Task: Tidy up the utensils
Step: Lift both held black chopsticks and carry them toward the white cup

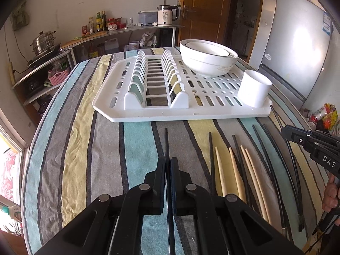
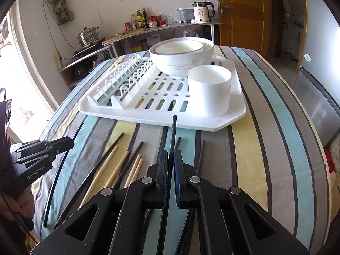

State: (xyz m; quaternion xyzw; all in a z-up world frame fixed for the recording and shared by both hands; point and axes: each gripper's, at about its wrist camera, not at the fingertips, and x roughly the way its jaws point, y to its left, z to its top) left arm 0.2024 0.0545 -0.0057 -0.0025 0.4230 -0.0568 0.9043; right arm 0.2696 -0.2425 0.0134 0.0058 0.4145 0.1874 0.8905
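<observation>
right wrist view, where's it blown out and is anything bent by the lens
Right wrist view: the bright window at left is washed out to white, and the striped tablecloth bows outward. Left wrist view: glare whitens the grey fridge door.

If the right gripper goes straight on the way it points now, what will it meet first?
Probably the near edge of the white drying rack. The right gripper is shut on a black chopstick, whose tip points at that edge, just left of the white cup. Depth is unclear; it might reach the striped tablecloth first.
</observation>
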